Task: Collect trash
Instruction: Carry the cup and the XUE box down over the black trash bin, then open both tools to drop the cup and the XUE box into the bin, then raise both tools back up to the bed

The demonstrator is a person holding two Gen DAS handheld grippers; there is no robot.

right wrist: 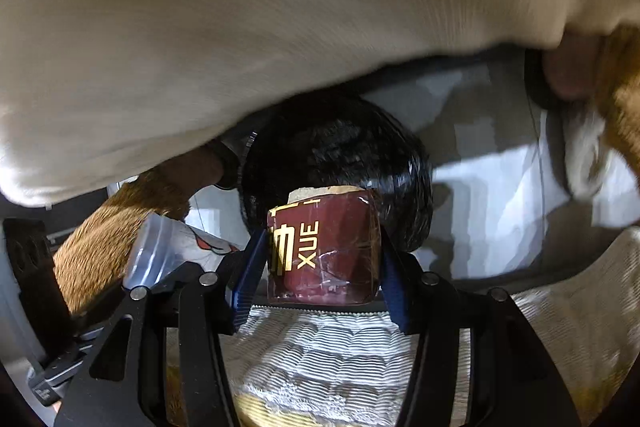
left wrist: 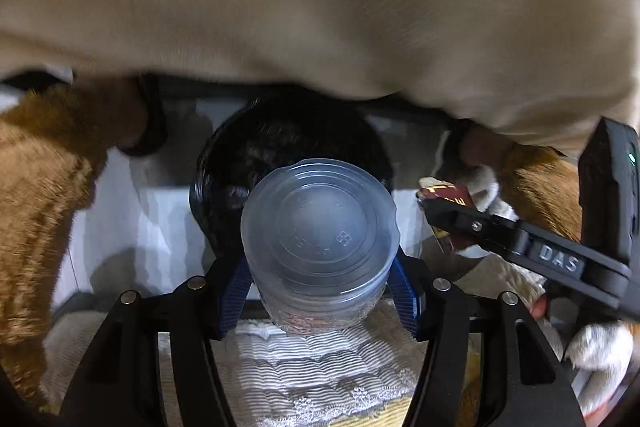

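Observation:
My left gripper (left wrist: 318, 291) is shut on a clear plastic cup (left wrist: 320, 227), whose lid faces the camera. It holds the cup above a round bin lined with a black bag (left wrist: 256, 155). My right gripper (right wrist: 320, 287) is shut on a dark red cigarette pack (right wrist: 328, 251) with gold lettering. It holds the pack over the same black-lined bin (right wrist: 340, 147). The right gripper with the pack also shows at the right of the left wrist view (left wrist: 444, 203). The cup also shows at the left of the right wrist view (right wrist: 160, 251).
The person's cream top (left wrist: 320, 7) fills the upper half of both views. Their brown furry slippers (left wrist: 44, 207) stand on the pale floor (left wrist: 160, 211) either side of the bin. A striped, lace-edged cloth (left wrist: 320, 367) lies below the grippers.

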